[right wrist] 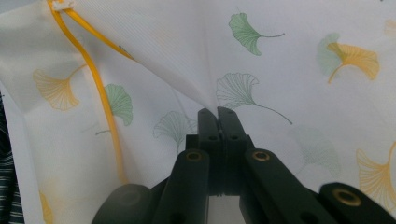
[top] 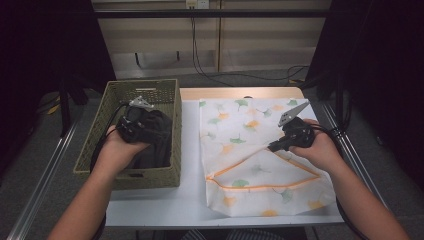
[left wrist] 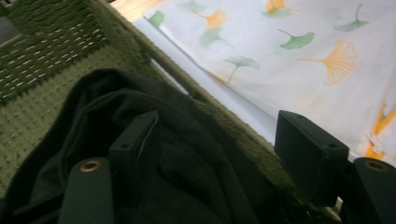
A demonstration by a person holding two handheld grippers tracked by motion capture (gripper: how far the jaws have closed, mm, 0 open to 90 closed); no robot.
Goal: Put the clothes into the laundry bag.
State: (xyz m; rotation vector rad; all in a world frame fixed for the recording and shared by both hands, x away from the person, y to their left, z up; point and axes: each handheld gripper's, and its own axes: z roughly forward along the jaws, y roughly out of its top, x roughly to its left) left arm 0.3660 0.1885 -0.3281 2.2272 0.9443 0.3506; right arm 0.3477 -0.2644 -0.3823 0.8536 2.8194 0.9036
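My right tool (top: pixel 274 146), at centre right, is clenched on the laundry bag's (top: pixel 260 150) upper layer. My left tool (top: pixel 131 127) hangs released over the dark garment (top: pixel 157 140) in the basket (top: pixel 167 90), left of the bag's opening and nearer it.

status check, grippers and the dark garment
Left gripper open over dark garment in basket. Right gripper shut on laundry bag. Nothing blocking.

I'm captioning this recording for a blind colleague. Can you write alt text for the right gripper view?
The right gripper, jaws shut, pinches a fold of a white mesh laundry bag printed with green and orange ginkgo leaves. The bag's orange zipper runs down the left side.
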